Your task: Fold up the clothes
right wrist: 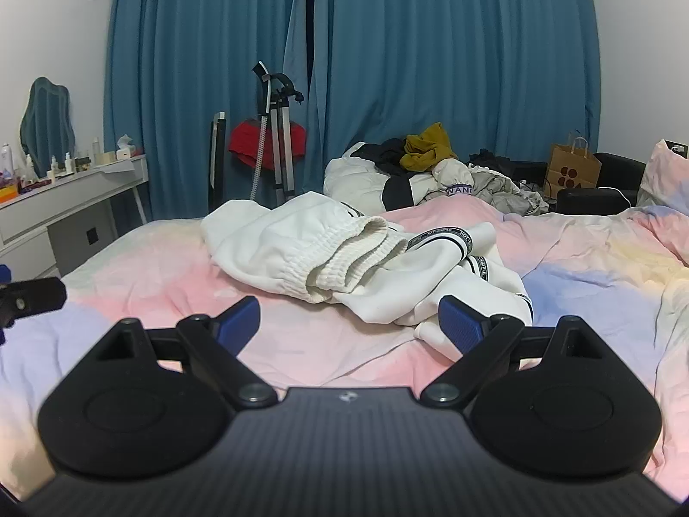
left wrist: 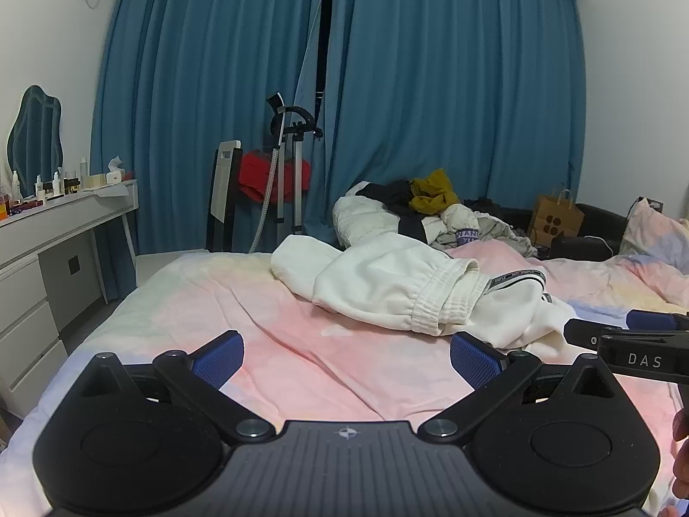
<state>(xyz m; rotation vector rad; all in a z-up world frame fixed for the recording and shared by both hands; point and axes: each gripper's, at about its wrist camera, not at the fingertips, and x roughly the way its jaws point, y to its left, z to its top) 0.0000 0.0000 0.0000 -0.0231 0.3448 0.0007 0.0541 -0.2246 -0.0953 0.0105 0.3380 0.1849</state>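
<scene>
A crumpled pair of white sweatpants [left wrist: 400, 288] with a ribbed elastic waistband and black printed tape lies on the pink pastel bed [left wrist: 224, 301]. It also shows in the right wrist view [right wrist: 344, 263]. My left gripper [left wrist: 346, 357] is open and empty, low over the bed, a little short of the pants. My right gripper [right wrist: 349, 323] is open and empty, its right finger [right wrist: 463, 327] beside the near end of a pant leg. The right gripper also shows at the right edge of the left wrist view [left wrist: 624, 340].
A pile of other clothes [left wrist: 426, 211], white, black and mustard, lies at the far side of the bed. A white dresser [left wrist: 51, 232] with bottles stands left. A garment steamer stand [left wrist: 286, 172], blue curtains [left wrist: 430, 86], a paper bag [left wrist: 555, 219] and a pillow [left wrist: 654, 232] stand behind.
</scene>
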